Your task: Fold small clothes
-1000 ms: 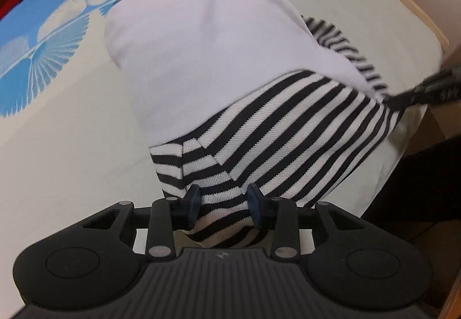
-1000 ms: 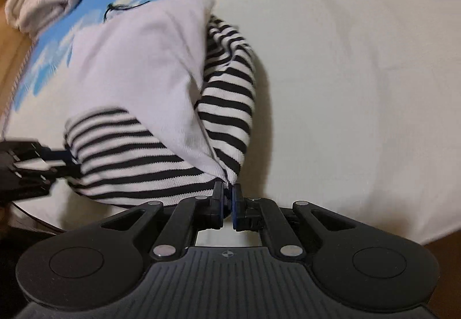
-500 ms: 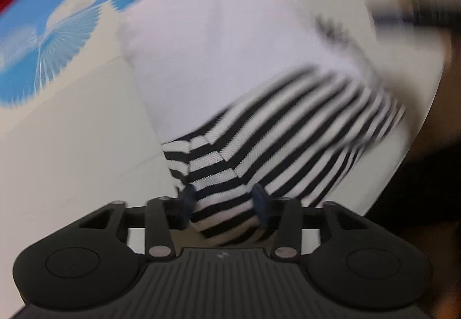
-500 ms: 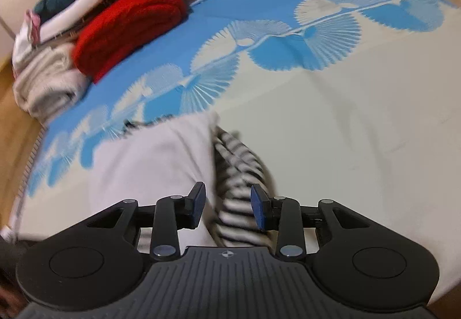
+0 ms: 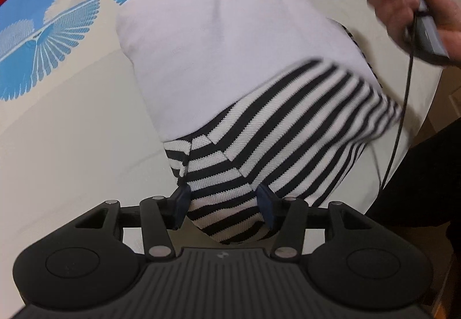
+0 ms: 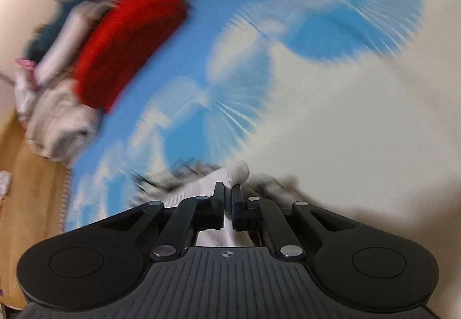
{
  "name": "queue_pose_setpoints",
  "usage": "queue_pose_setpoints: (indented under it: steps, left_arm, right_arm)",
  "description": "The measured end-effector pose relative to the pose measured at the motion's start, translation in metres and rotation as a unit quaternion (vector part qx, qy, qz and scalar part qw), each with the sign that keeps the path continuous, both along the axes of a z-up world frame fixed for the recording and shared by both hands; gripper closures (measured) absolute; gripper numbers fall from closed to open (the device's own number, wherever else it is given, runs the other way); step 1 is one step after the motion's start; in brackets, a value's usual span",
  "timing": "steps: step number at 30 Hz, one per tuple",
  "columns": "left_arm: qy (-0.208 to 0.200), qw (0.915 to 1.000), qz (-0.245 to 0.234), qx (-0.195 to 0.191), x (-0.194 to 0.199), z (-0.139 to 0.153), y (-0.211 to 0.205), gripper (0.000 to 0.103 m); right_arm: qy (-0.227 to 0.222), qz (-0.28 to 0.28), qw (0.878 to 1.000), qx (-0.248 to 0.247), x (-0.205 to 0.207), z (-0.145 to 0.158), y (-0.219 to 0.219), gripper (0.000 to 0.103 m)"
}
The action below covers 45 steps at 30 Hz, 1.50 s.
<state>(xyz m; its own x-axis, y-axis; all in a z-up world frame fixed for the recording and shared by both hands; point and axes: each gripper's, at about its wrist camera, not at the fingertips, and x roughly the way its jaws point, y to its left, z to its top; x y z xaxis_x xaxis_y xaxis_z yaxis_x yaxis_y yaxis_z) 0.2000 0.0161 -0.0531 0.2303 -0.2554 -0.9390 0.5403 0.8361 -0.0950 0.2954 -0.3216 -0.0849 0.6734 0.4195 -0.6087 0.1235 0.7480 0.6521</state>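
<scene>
The left hand-held gripper [image 5: 223,203] is standing wide around the black-and-white striped knit garment's [image 5: 288,128] hem on the blue-and-cream fan-patterned bedspread [image 5: 57,131]; the right hand-held gripper [image 6: 227,199] is pinching its white fabric.

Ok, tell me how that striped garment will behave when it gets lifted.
Probably floppy: the striped garment already creases and drapes where it lies folded on the bedspread. Likely light, since it looks like a thin knit. The ribbed weave should grip rather than slip; the right gripper has its jaws pinched on a white edge.
</scene>
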Motion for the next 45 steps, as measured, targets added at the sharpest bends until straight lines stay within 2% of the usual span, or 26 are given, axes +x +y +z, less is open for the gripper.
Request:
queue_pose_setpoints:
  steps: [1,2,3,4,6,8,11,15,17,18,19,20,21,23,25,27,29,32,34,36,38,39,40,41,43,45]
  left_arm:
    - [0.002,1.0000,0.004,-0.003,0.002,0.000,0.001,0.045]
    - [0.004,0.9999,0.008,-0.006,0.003,-0.001,0.003,0.045]
    - [0.008,0.9999,0.010,-0.009,0.005,-0.001,0.004,0.045]
    - [0.010,0.9998,0.010,-0.010,0.006,-0.001,0.003,0.045]
    - [0.008,0.9999,0.008,-0.011,0.006,0.000,0.003,0.045]
    - [0.006,0.9998,0.008,-0.014,0.007,0.004,0.003,0.045]
    - [0.018,0.9988,0.025,-0.037,0.010,0.009,0.011,0.045]
    - [0.001,0.9945,0.062,-0.084,0.014,0.027,0.029,0.044]
    - [-0.014,0.9903,0.089,-0.106,0.018,0.036,0.040,0.044]
    - [-0.019,0.9884,0.100,-0.112,0.019,0.039,0.044,0.044]
    - [-0.025,0.9867,0.110,-0.117,0.021,0.043,0.046,0.044]
    - [-0.031,0.9854,0.119,-0.118,0.022,0.045,0.048,0.044]
    - [-0.036,0.9845,0.126,-0.116,0.023,0.047,0.048,0.044]
    - [-0.045,0.9825,0.141,-0.112,0.023,0.050,0.048,0.044]
    - [-0.047,0.9809,0.153,-0.111,0.025,0.053,0.046,0.044]
    - [-0.051,0.9801,0.158,-0.109,0.027,0.055,0.045,0.044]
    - [-0.059,0.9790,0.163,-0.106,0.025,0.056,0.045,0.044]
    - [-0.066,0.9765,0.172,-0.112,0.025,0.058,0.045,0.044]
    - [-0.068,0.9764,0.164,-0.123,0.025,0.060,0.041,0.044]
    - [-0.069,0.9791,0.140,-0.130,0.022,0.060,0.031,0.044]
    - [-0.075,0.9836,0.117,-0.115,0.019,0.059,0.017,0.044]
    - [-0.077,0.9854,0.110,-0.105,0.018,0.058,0.012,0.044]
    - [-0.075,0.9863,0.107,-0.100,0.017,0.056,0.009,0.044]
    - [-0.073,0.9866,0.107,-0.099,0.018,0.055,0.007,0.044]
    - [-0.072,0.9864,0.111,-0.098,0.018,0.053,0.007,0.044]
    - [-0.073,0.9856,0.118,-0.096,0.020,0.052,0.009,0.044]
  right_arm:
    - [-0.053,0.003,0.999,0.003,0.001,0.017,0.005,0.100]
    - [-0.084,0.010,0.996,0.012,0.002,0.025,0.007,0.100]
    - [-0.092,0.012,0.996,0.000,0.006,0.028,0.011,0.100]
    - [-0.068,0.008,0.997,-0.039,0.013,0.023,0.017,0.100]
    - [0.014,0.003,0.990,-0.138,0.028,-0.003,0.031,0.100]
    - [0.068,0.006,0.983,-0.171,0.035,-0.028,0.040,0.100]
    - [0.038,0.027,0.972,-0.229,0.031,-0.017,0.058,0.097]
    - [0.013,-0.008,0.975,-0.223,0.007,0.015,0.035,0.088]
    - [-0.010,0.004,0.978,-0.206,-0.014,0.032,0.023,0.086]
    - [-0.017,0.025,0.980,-0.197,-0.024,0.038,0.019,0.082]
    - [-0.016,0.047,0.981,-0.190,-0.034,0.041,0.017,0.070]
    - [-0.011,0.064,0.981,-0.182,-0.042,0.039,0.016,0.054]
    - [0.001,0.084,0.982,-0.167,-0.049,0.033,0.015,0.049]
    - [0.044,0.135,0.982,-0.122,-0.058,0.013,0.015,0.047]
    - [0.059,0.152,0.976,-0.143,-0.062,0.001,0.022,0.047]
    - [0.057,0.159,0.971,-0.171,-0.064,-0.005,0.029,0.052]
    - [0.055,0.187,0.968,-0.159,-0.067,-0.007,0.030,0.103]
    - [0.036,0.185,0.967,-0.170,-0.075,0.009,0.029,0.103]
    - [0.043,0.153,0.970,-0.185,-0.082,0.019,0.017,0.103]
    - [0.054,0.142,0.969,-0.193,-0.088,0.019,0.008,0.103]
    - [0.046,0.161,0.971,-0.168,-0.094,0.022,0.006,0.103]
    - [0.038,0.172,0.972,-0.154,-0.096,0.023,0.009,0.102]
    - [0.036,0.178,0.973,-0.145,-0.098,0.023,0.013,0.093]
    - [0.042,0.182,0.972,-0.143,-0.098,0.019,0.016,0.068]
    - [0.055,0.183,0.969,-0.155,-0.095,0.011,0.024,0.046]
    - [0.069,0.200,0.963,-0.166,-0.094,0.000,0.031,0.048]
